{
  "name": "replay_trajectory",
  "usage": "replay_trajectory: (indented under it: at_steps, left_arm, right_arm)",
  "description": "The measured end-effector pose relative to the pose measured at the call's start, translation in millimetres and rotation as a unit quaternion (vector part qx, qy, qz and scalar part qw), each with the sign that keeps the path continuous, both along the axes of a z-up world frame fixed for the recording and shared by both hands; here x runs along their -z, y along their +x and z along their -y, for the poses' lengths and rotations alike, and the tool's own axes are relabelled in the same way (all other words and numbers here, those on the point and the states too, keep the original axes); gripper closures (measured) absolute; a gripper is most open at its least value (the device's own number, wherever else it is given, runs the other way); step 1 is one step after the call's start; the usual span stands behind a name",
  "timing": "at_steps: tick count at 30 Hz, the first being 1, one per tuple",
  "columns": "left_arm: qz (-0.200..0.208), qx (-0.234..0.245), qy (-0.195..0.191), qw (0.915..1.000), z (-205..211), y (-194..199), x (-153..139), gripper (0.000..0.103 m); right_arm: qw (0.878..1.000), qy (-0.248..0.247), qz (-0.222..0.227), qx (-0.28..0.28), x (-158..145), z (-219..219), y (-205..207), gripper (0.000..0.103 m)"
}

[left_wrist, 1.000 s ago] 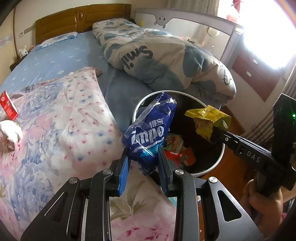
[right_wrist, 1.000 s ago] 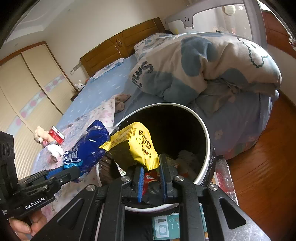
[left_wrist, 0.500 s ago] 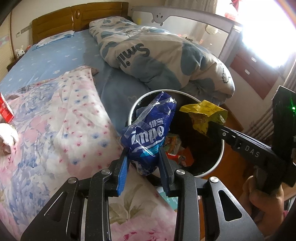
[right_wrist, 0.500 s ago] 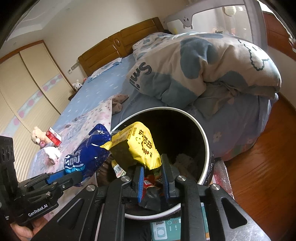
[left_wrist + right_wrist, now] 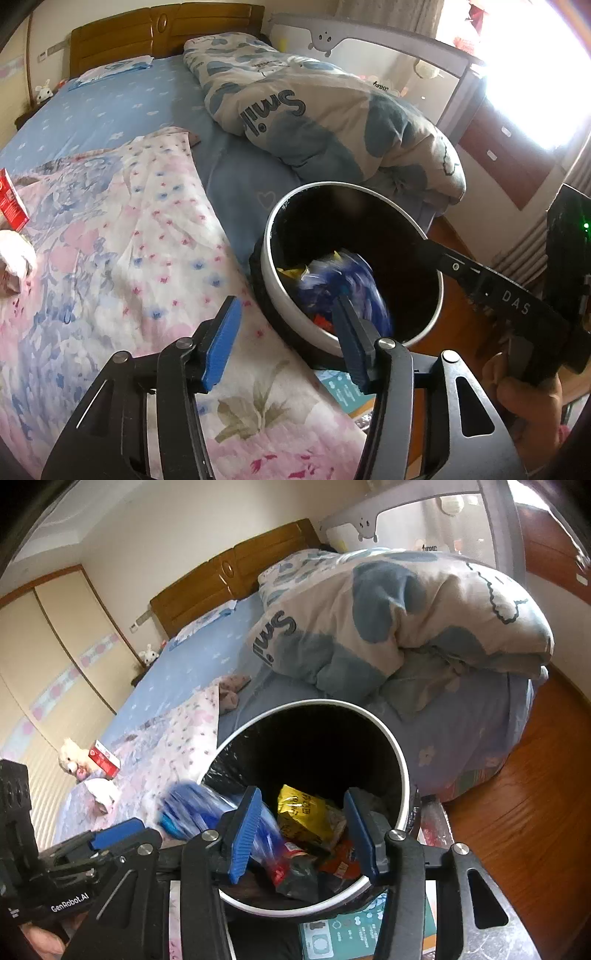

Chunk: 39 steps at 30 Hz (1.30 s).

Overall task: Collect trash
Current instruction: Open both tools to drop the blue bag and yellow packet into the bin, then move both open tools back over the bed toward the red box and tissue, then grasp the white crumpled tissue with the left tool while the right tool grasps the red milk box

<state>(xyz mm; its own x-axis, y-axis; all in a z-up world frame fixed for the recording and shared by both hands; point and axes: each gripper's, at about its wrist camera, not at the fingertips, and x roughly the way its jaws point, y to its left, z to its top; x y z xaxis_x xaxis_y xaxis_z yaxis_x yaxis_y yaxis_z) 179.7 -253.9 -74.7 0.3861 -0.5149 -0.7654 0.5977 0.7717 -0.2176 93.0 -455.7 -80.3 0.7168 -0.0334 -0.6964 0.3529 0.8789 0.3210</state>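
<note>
A round white-rimmed trash bin (image 5: 271, 236) with a black liner stands beside the bed; it also shows in the right wrist view (image 5: 404, 775). My left gripper (image 5: 288, 336) is open over its near rim. A blue snack bag (image 5: 343, 284), blurred, falls into the bin; it shows in the right wrist view (image 5: 192, 808) too. My right gripper (image 5: 301, 830) is open above the bin. A yellow snack wrapper (image 5: 303, 812) lies inside on other trash. The right gripper's body (image 5: 491, 291) reaches over the bin from the right.
A red carton (image 5: 11, 201) and a white crumpled item (image 5: 14, 258) lie on the floral blanket (image 5: 110, 258) at far left. A bunched duvet (image 5: 314, 122) lies behind the bin. A teal box (image 5: 347, 934) sits on the wooden floor (image 5: 524, 812).
Both grippers opened. The blue bag left my left gripper and is falling into the bin. The yellow wrapper left my right gripper and now lies inside the bin.
</note>
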Motion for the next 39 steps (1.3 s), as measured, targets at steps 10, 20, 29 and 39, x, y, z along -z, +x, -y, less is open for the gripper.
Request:
replay_trajectory:
  at_steps: [10, 20, 29, 39]
  left_arm:
    - [-0.001, -0.054, -0.003, 0.9985, -52.2, -2.0, 6.6, 0.045]
    - [-0.014, -0.14, -0.003, 0.99, -131.0, 11.0, 20.2, 0.045]
    - [-0.019, -0.19, -0.005, 0.9816, -179.7, 18.1, 26.9, 0.045]
    - [-0.009, -0.241, 0.008, 0.9704, -213.0, 46.4, 24.7, 0.032]
  right_arm:
    - [1.0, 0.009, 0.024, -0.012, -10.8, -21.6, 1.4, 0.038]
    - [0.997, 0.017, 0.031, -0.072, -7.3, -76.9, 26.1, 0.029]
    - [0.993, 0.028, 0.03, -0.111, -3.9, -119.1, 42.5, 0.022]
    - [0.989, 0.037, 0.025, -0.14, 2.1, -148.6, 61.6, 0.02]
